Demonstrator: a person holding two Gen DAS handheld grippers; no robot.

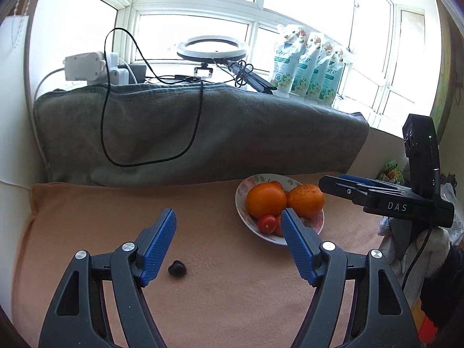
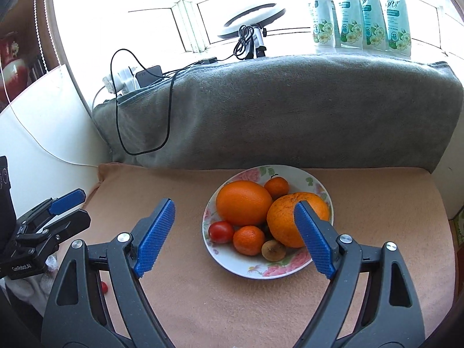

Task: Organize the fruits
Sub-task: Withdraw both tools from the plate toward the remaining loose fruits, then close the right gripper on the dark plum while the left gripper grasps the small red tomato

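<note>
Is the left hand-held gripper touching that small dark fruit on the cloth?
Apart. The left wrist view shows the dark fruit lying between the open left hand-held gripper fingers, cloth visible around it.

We look from the left wrist camera forward and down over a peach blanket (image 1: 203, 290) toward the window (image 1: 203, 5), the floral plate (image 1: 242, 194) off right. Our right wrist camera sits nearer, plate centred. Both share the plate, grey blanket (image 1: 203, 133) and ring light (image 1: 213, 47).

You face a bright white-framed window (image 1: 203, 5); a grey blanket (image 1: 203, 133) drapes the sill behind the peach-covered tabletop (image 1: 203, 304).
</note>
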